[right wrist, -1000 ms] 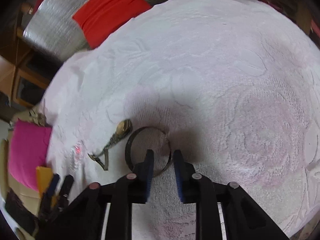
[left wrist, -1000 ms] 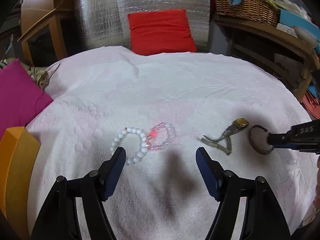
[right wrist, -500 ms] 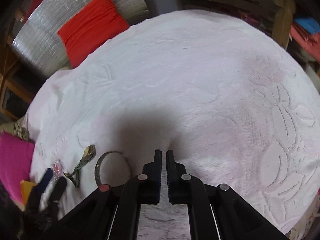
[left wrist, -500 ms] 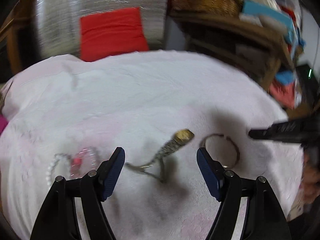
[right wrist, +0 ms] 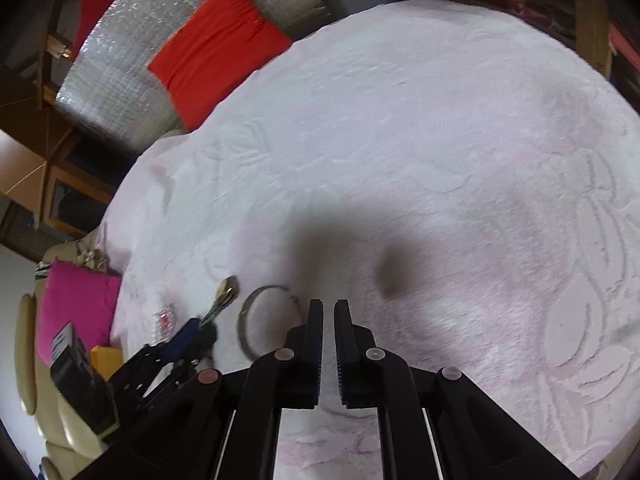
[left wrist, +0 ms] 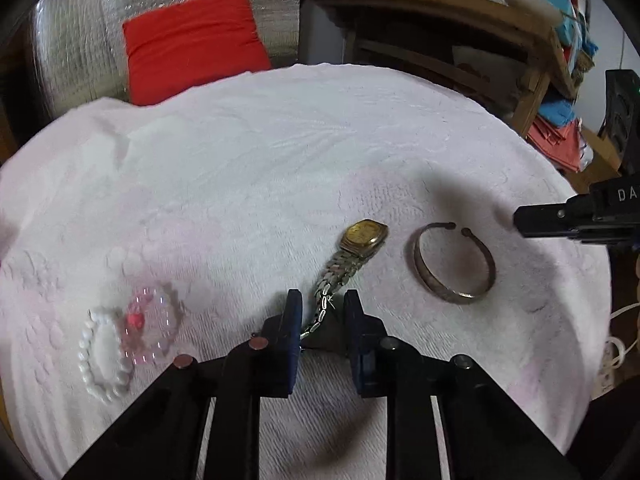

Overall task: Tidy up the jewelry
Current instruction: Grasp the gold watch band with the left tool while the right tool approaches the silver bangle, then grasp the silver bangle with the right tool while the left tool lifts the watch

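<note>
A gold-faced watch (left wrist: pixel 362 236) with a metal band lies on the white-pink cloth (left wrist: pixel 260 152). My left gripper (left wrist: pixel 318 304) has its jaws narrowed around the band's near end; I cannot tell whether they pinch it. A silver cuff bangle (left wrist: pixel 454 262) lies right of the watch. A white bead bracelet (left wrist: pixel 102 354) and a clear pink bead bracelet (left wrist: pixel 154 326) lie at the left. My right gripper (right wrist: pixel 324 308) is shut and empty, just right of the bangle (right wrist: pixel 256 320); the watch (right wrist: pixel 224 296) shows further left. It also shows at the right edge of the left wrist view (left wrist: pixel 560 220).
A red cushion (left wrist: pixel 192 44) leans on silver foil at the back. A wooden shelf (left wrist: pixel 460 28) with a basket and boxes stands back right. A magenta cushion (right wrist: pixel 76 308) and an orange box (right wrist: pixel 105 358) sit off the cloth's left side.
My left gripper moved right from the bead bracelets to the watch and narrowed its jaws around the band. My right gripper let go of the bangle, drew back and shut.
</note>
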### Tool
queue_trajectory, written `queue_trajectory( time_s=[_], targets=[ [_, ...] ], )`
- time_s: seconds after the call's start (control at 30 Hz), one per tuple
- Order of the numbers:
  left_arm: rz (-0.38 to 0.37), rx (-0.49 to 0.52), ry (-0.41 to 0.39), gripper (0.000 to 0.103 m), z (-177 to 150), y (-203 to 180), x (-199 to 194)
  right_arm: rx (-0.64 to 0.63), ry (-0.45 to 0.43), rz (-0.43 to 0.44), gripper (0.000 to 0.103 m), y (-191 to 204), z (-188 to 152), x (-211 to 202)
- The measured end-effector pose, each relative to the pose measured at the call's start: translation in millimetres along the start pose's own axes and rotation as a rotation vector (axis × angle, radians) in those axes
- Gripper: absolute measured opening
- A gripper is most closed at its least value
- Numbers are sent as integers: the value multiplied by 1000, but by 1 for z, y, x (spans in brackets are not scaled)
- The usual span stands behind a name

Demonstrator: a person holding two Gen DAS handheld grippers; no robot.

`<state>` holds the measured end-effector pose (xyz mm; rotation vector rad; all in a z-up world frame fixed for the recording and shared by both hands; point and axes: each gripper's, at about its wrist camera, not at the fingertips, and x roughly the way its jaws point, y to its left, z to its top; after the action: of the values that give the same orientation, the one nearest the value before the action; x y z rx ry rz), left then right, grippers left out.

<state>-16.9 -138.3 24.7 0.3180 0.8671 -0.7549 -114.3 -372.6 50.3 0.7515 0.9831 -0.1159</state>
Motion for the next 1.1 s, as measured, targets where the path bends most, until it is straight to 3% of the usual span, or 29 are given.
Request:
queue_trajectory(
  time_s=[0.03, 0.1, 0.27, 0.33, 0.43, 0.6, 0.77, 0.83, 0.9, 0.97, 1.1],
  targets=[
    [-5, 13, 3, 15, -3, -2, -3, -9, 11, 7, 16, 4, -2, 2],
    [-23, 38, 16, 15, -9, -8, -8, -24, 30, 6, 37, 12, -7, 7],
    [-51, -1, 68, 15, -25, -2, -25, -74, 59, -8, 39, 31, -15, 21],
    [-47, 1, 74, 10, -32, 2, -33, -93, 67, -18, 42, 37, -18, 25],
    [-53, -11, 82, 10, -45, 9, -47, -115, 77, -41, 55, 45, -22, 32],
    [-29, -16, 84, 8, -60, 23, -57, -147, 49, -105, 64, 57, -24, 41],
    [-30, 8, 52, 8, -59, 24, -64, -200, 3, -195, 66, 70, -26, 52],
    [-39, 24, 38, 14, -55, 20, -66, -216, -20, -228, 66, 74, -27, 54],
    [-60, 46, 24, 41, -54, 15, -68, -232, -43, -264, 63, 76, -28, 56],
    [-59, 64, 16, 57, -54, 11, -68, -249, -53, -282, 62, 79, -28, 56],
    [-78, 95, 33, 57, -54, 3, -60, -252, -57, -275, 62, 76, -28, 53]
  ],
)
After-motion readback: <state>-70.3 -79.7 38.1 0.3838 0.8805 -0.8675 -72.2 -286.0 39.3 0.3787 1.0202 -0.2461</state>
